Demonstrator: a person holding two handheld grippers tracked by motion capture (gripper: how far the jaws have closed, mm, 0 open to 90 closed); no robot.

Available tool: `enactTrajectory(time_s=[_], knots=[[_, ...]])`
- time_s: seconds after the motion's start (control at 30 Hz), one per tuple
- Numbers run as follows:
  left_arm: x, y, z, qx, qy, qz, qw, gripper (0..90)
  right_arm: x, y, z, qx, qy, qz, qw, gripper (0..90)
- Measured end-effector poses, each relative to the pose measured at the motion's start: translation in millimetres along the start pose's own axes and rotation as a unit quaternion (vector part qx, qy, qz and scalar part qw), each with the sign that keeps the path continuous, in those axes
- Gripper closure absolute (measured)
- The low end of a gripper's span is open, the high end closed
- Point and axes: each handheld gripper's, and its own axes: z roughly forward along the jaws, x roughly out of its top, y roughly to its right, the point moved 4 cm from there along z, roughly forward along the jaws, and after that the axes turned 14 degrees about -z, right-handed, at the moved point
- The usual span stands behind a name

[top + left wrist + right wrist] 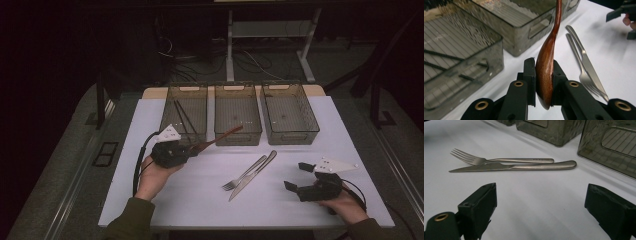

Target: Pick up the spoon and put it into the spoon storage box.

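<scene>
The left tool (pixel 544 82), clamped on the spoon (pixel 546 72), should keep it level toward the middle bin (pixel 237 112) at the upper centre, while the right tool (pixel 540 207) waits wide open and empty.

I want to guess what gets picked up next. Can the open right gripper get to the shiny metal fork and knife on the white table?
Probably yes. The right gripper is open and empty, and only bare white table lies between it and the metal fork and metal knife.
</scene>
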Motion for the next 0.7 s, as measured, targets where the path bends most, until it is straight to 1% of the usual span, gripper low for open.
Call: enactTrajectory(time_s=[0.07,0.13,0.17,0.2,0.27,0.4,0.43,0.47,0.63,0.7], knots=[[5.0,1.4,3.1,0.000,0.002,0.004,1.0000,78.3,-0.3,0.4,0.3,0.000,-0.002,0.000,1.0000,9.9],[10.3,2.0,7.0,0.006,0.005,0.004,1.0000,78.3,-0.5,0.9,0.2,-0.002,-0.004,0.004,1.0000,9.8],[13.0,1.7,8.9,0.007,0.005,0.004,1.0000,78.3,-0.6,1.1,0.1,-0.003,-0.005,0.006,1.0000,6.4],[15.8,1.7,11.3,0.010,0.006,0.003,0.9999,78.3,-0.6,1.0,0.5,-0.001,-0.006,0.010,0.9999,0.5],[21.5,1.6,16.5,0.013,0.006,0.003,0.9999,78.3,-0.6,0.9,0.7,0.003,-0.008,0.013,0.9999,0.4],[35.3,1.3,27.1,0.019,0.010,0.000,0.9998,78.3,-0.5,-0.7,1.2,0.006,-0.009,0.013,0.9999,0.4],[38.9,0.9,29.0,0.021,0.007,0.001,0.9998,78.3,-0.5,-1.5,1.3,0.008,-0.010,0.015,0.9998,0.4],[42.7,0.8,31.7,0.021,0.010,0.001,0.9997,78.3,-0.3,-1.4,1.9,0.007,-0.008,0.012,0.9999,0.5],[59.9,-0.7,42.5,0.035,0.007,0.001,0.9994,78.3,-1.8,-3.6,4.5,0.009,-0.013,-0.001,0.9999,0.5],[66.3,-1.4,48.2,0.043,0.008,-0.005,0.9990,78.3,-1.5,-3.5,4.5,0.008,-0.012,-0.001,0.9999,0.5]])
